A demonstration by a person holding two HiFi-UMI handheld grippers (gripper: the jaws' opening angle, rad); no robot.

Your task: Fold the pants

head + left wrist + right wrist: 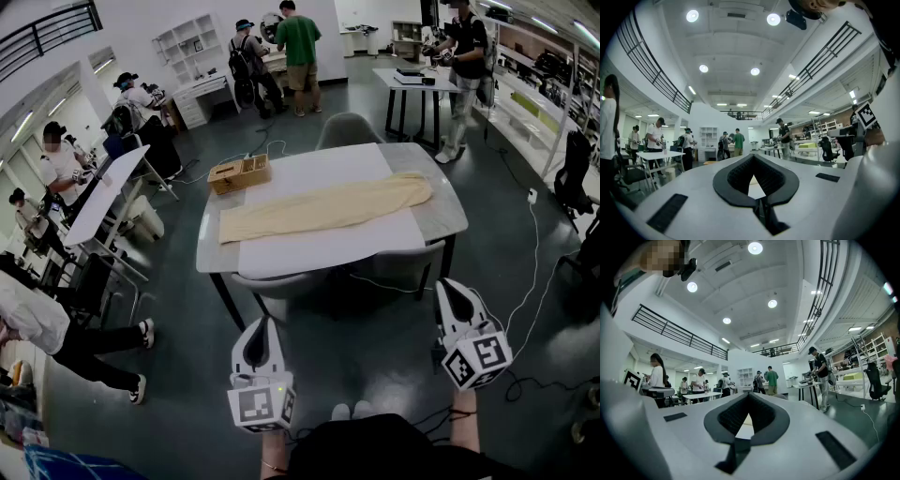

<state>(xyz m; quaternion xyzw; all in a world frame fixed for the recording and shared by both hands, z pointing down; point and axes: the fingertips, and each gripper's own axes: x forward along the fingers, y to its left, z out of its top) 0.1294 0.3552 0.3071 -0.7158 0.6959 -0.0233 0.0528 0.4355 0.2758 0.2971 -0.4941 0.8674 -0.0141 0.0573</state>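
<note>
Box (pixel 240 174) with compartments sits beside pants (pixel 323 208) on table (pixel 442 217), contents unclear from here

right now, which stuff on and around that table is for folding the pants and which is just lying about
For the job:
- pants, spread along the white sheet on the table
- left gripper and right gripper, both shut and empty, short of the table

Just lying about:
- wooden box at the table's far left corner
- grey chair behind the table
</note>
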